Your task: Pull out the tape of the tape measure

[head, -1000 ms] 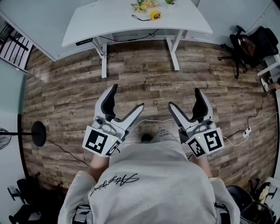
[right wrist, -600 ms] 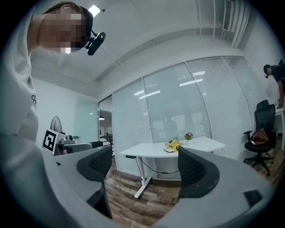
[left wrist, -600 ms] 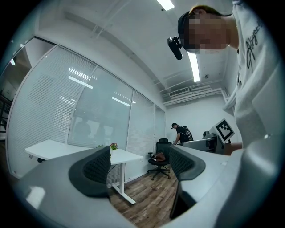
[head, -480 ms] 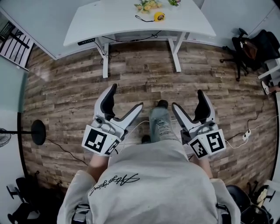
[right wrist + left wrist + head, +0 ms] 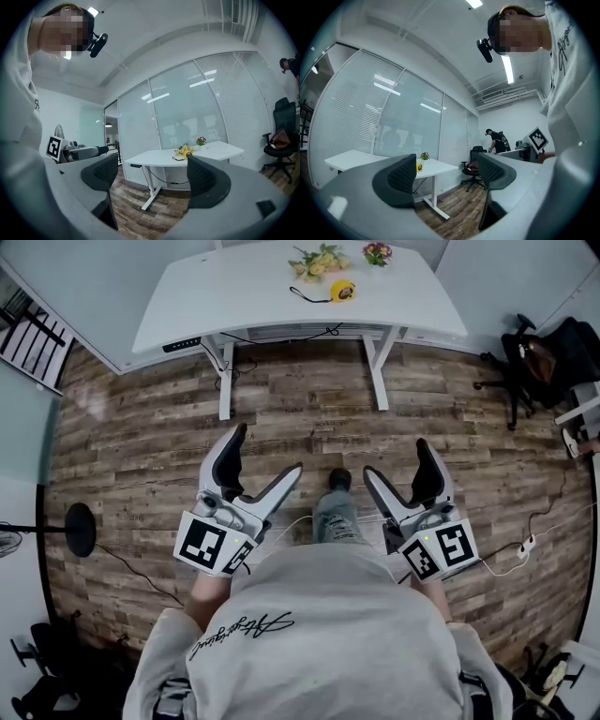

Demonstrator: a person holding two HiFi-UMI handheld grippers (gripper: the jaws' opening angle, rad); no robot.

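In the head view the table (image 5: 244, 296) carrying the yellow tape measure (image 5: 343, 291) sits lower than a second ago, and a foot (image 5: 339, 480) steps forward: likely an approach, with reaching still ahead. The left gripper (image 5: 267, 451) view shows jaws spread and empty. The right gripper (image 5: 396, 460) view shows likewise, with the tape measure well apart from them.

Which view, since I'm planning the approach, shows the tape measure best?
The head view: the tape measure lies unblocked on the white desk, beside the flowers. The left gripper view shows only a small yellow speck beside a jaw pad; the right gripper view shows it partly behind a jaw pad.
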